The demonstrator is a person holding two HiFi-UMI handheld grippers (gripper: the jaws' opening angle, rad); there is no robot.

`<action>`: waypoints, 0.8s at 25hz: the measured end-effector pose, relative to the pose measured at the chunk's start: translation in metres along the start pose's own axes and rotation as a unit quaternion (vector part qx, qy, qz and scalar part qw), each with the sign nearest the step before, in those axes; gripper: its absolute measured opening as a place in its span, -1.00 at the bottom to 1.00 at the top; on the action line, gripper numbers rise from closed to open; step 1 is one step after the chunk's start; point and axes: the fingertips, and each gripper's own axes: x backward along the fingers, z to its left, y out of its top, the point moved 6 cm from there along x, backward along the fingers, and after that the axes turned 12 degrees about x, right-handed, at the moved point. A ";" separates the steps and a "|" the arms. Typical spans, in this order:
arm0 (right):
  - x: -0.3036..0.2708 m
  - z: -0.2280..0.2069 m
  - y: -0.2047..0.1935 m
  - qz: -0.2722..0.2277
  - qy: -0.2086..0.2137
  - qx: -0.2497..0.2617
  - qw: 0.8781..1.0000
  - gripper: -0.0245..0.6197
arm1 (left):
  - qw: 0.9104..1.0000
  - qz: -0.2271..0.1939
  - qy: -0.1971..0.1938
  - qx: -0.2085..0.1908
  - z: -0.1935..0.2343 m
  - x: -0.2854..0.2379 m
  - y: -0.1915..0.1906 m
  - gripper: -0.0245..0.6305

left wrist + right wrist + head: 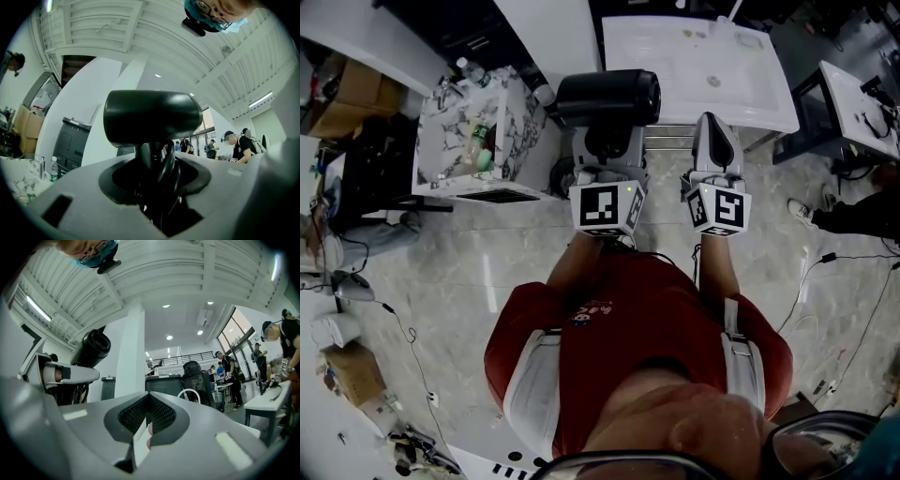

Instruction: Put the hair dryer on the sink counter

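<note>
The black hair dryer (pixel 607 97) is held up in the air, with my left gripper (pixel 606 148) shut on its handle below the barrel. In the left gripper view the barrel (pixel 150 117) lies crosswise above the jaws and its black cord (pixel 167 164) is bunched between them. The white sink counter (pixel 675 89) lies just beyond, at the top of the head view. My right gripper (pixel 715 141) is beside the left one, shut with nothing in it (pixel 147 423). From the right gripper view the hair dryer (pixel 93 348) shows at the left.
A marble-patterned stand (pixel 441 164) with bottles and a tap stands to the left of the grippers. A white table (pixel 862 103) is at the far right, with a person's shoe (pixel 800 212) beside it. Cables and boxes (pixel 352 370) lie on the tiled floor at the left.
</note>
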 end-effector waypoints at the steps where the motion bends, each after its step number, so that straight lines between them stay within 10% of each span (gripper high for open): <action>1: -0.006 0.002 0.000 0.000 -0.002 0.001 1.000 -0.92 | 1.000 0.001 -0.002 0.001 0.005 -0.005 0.001 -0.32; 20: -0.069 -0.040 -0.025 0.004 -0.018 -0.003 1.000 -0.92 | 1.000 0.007 -0.012 0.007 0.017 -0.084 -0.016 -0.33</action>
